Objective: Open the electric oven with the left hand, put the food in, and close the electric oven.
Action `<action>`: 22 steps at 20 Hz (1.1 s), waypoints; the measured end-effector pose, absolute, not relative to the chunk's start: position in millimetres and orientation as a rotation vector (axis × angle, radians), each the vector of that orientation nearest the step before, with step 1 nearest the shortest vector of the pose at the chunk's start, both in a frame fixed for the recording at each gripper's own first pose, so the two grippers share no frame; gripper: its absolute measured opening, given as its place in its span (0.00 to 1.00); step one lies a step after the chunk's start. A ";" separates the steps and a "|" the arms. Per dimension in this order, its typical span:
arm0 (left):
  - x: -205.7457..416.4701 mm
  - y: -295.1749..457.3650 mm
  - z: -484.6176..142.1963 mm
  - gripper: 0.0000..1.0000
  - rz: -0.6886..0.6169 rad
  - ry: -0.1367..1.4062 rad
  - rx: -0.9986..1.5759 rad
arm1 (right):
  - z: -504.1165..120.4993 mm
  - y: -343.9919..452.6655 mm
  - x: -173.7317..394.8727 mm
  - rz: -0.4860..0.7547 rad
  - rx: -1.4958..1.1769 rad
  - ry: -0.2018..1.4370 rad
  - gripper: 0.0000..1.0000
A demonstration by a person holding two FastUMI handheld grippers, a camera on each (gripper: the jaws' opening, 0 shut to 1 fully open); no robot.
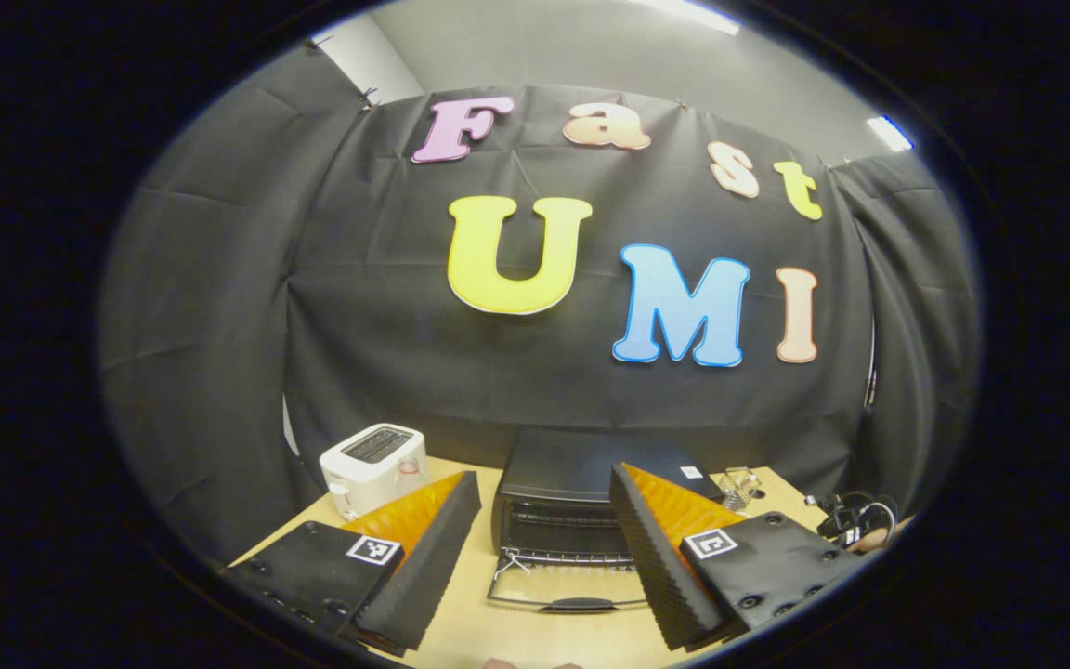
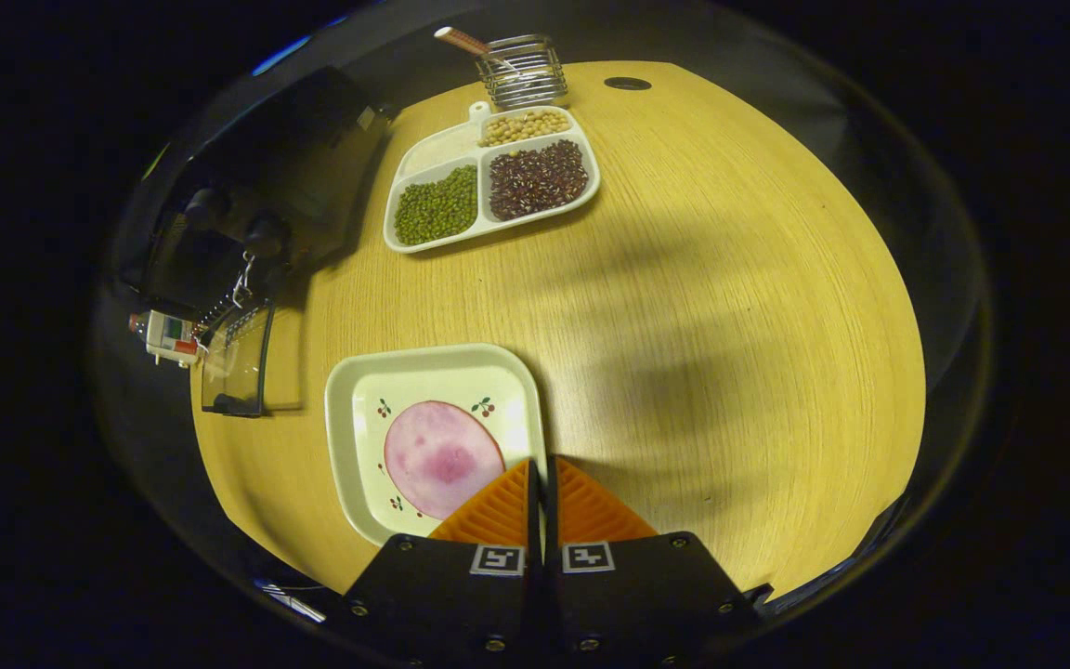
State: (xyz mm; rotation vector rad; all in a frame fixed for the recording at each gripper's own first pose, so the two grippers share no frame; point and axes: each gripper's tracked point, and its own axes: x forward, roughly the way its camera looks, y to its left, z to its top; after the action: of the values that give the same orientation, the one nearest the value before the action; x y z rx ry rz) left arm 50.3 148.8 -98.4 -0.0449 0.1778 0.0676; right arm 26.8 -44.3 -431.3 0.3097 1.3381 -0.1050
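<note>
The black electric oven [image 1: 581, 469] stands at the back of the wooden table, its glass door [image 1: 563, 583] folded down flat towards me. My left gripper [image 1: 544, 476] is open, above and short of the door, with nothing between its fingers. In the right gripper view the oven [image 2: 256, 177] sits at far left with the door [image 2: 238, 358] down. A square white plate [image 2: 358, 437] carries a round pink slice of ham [image 2: 437, 460]. My right gripper [image 2: 540, 465] is shut on the plate's right rim. Whether the plate rests on the table I cannot tell.
A white toaster [image 1: 372, 465] stands left of the oven. A divided white tray [image 2: 447, 144] of beans and grains lies at the back, with a wire holder [image 2: 521, 70] behind it. The other gripper and hand [image 1: 855, 525] show at far right.
</note>
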 end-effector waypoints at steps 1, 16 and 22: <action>49.3 148.1 -97.5 0.90 0.069 0.178 -0.041 | -430.6 -44.4 24.9 -0.099 0.347 1.329 0.01; 46.3 124.5 -81.4 1.00 0.029 0.162 -0.045 | -409.4 -18.2 10.9 0.012 0.841 1.145 0.01; 53.3 123.9 -74.3 1.00 0.011 0.149 -0.044 | -396.8 -4.8 6.4 0.026 0.982 1.087 0.01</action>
State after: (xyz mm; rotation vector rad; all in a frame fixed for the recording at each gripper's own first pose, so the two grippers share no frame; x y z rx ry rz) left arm 53.3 123.9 -74.3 -0.0443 0.1488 0.0114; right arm 6.4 -4.8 -396.8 0.9821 1.0875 0.0258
